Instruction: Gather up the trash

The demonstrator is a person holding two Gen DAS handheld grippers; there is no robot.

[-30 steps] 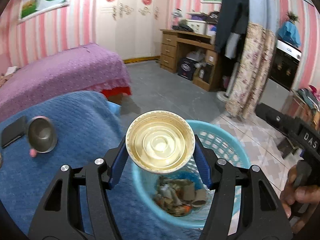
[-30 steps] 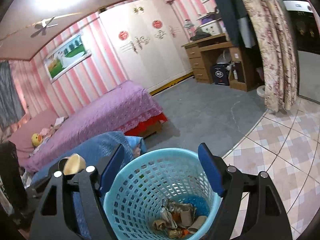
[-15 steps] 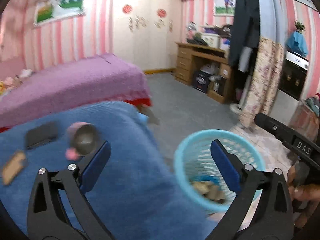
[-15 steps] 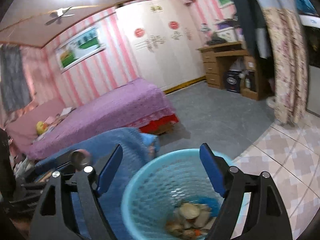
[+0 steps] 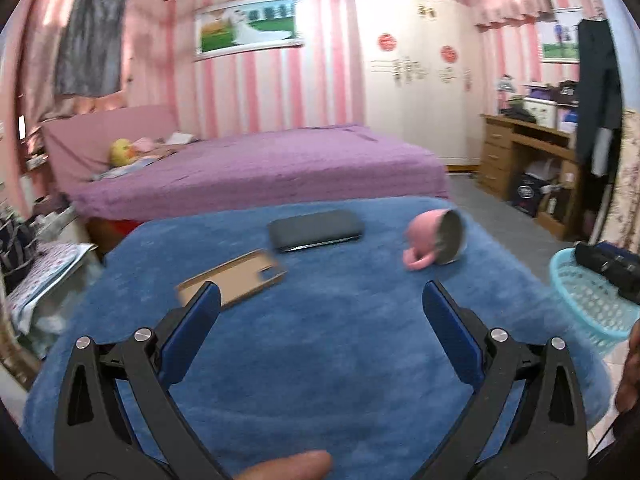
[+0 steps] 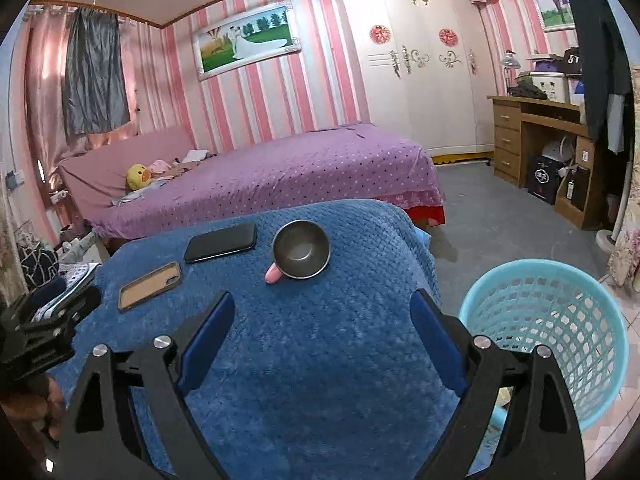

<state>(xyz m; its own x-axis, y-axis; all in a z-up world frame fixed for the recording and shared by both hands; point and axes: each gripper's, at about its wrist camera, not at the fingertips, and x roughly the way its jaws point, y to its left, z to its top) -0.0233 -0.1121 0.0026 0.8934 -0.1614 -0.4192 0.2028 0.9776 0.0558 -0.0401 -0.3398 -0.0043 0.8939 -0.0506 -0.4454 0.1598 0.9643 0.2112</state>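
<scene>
A light blue mesh trash basket (image 6: pixel 556 328) stands on the floor at the right of the blue-covered table (image 6: pixel 304 360); it shows at the right edge of the left wrist view (image 5: pixel 588 300). Its contents are hidden from here. My left gripper (image 5: pixel 320 332) is open and empty above the blue cover (image 5: pixel 320 352). My right gripper (image 6: pixel 320 340) is open and empty above the same cover, left of the basket. No loose trash shows on the table.
On the table lie a pink mug (image 6: pixel 300 252) on its side, a black phone (image 6: pixel 221 242) and a tan phone case (image 6: pixel 149 285). A purple bed (image 6: pixel 260 172) stands behind. A wooden desk (image 6: pixel 540 140) is at the right wall.
My left gripper let a round yellowish lid drop into the basket, opened, and swung left over the table. My right gripper turned left, so the basket moved to the right edge.
</scene>
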